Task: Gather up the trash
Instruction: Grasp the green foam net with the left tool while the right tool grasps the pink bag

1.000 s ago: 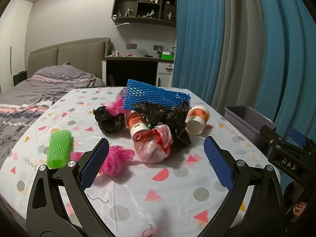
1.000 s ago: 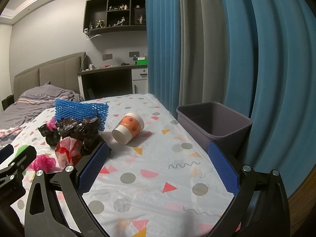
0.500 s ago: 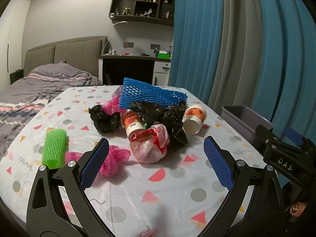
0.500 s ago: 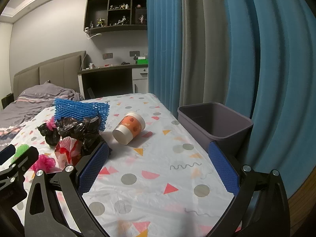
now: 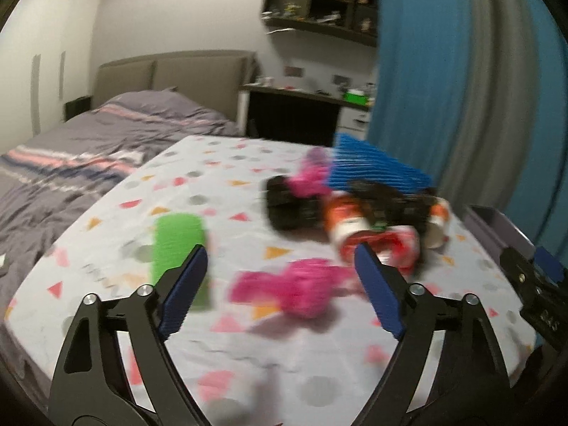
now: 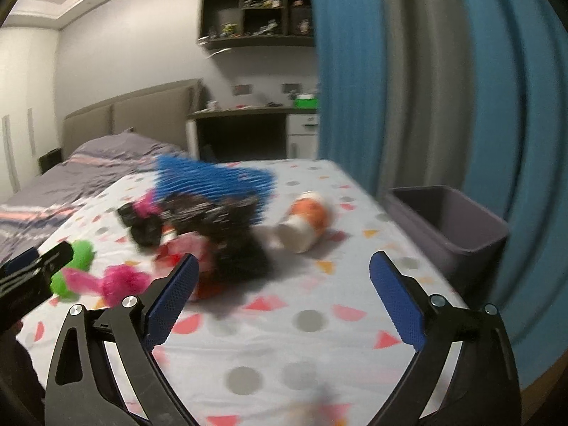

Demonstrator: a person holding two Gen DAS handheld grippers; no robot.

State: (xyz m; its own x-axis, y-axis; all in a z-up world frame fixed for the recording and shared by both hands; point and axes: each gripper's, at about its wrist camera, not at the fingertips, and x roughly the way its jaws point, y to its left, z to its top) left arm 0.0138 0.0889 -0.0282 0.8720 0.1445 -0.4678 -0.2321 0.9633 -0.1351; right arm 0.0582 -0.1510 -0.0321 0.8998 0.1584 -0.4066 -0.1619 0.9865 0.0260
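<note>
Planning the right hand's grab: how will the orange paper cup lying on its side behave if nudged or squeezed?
The orange paper cup lies on its side, so a nudge would likely roll it, curving because it tapers. It looks empty, its open mouth showing, so probably very light. Its thin walls would likely crush under a hard squeeze.

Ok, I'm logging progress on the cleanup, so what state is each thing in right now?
Left gripper: closing, nothing gripped.
Right gripper: open, empty.
Bin: upright, looks empty.
Paper cup: on its side.
Pink bag: crumpled on the table.
Green net: lying flat.
Black bags: crumpled in the pile.
</note>
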